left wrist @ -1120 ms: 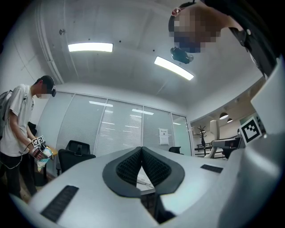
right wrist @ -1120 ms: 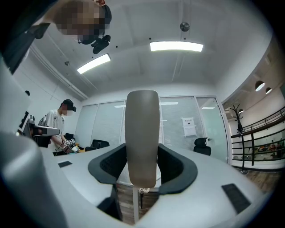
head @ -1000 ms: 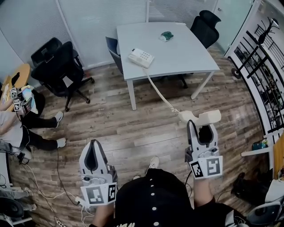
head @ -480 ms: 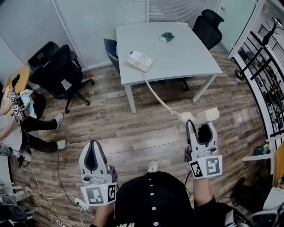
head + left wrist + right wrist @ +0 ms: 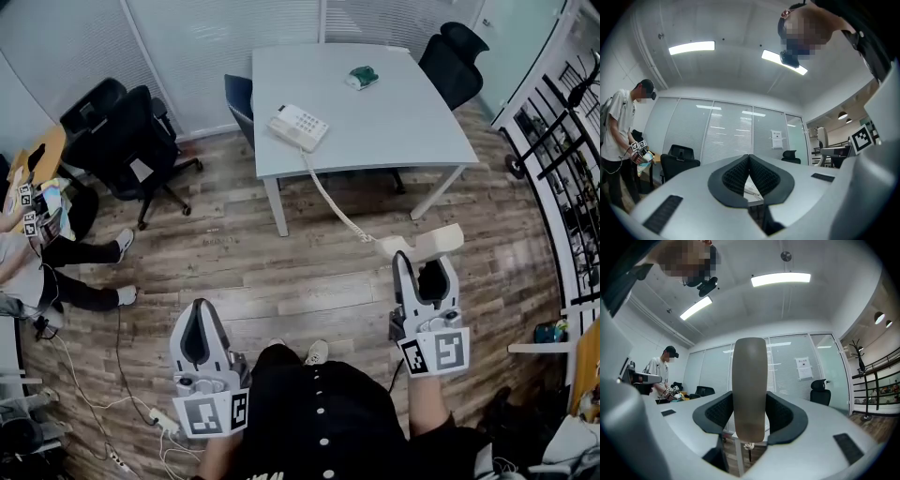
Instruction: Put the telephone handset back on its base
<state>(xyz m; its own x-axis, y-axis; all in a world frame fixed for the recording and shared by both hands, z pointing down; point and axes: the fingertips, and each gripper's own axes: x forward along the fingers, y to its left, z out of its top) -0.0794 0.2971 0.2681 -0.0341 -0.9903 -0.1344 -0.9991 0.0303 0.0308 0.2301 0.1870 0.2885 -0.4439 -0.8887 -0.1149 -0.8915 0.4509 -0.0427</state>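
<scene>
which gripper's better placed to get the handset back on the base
Right. The right gripper is shut on the handset, whose cord runs to the base on the table ahead. The left gripper is shut and empty.

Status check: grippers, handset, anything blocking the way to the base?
Left gripper shut, empty. Right gripper shut on handset, held over floor, cord running to base on table. Nothing seen in the way.

**An office meeting room**

A white square counter (image 5: 394, 112) is standing on a wood-plank floor (image 5: 281, 272), carrying a white push-button telephone base (image 5: 298, 127). Black swivel office chairs (image 5: 127, 141) are sitting around it. Frosted glass partition walls (image 5: 216, 37) are closing the room in, and long ceiling strip lights (image 5: 691, 47) are glowing overhead.
</scene>
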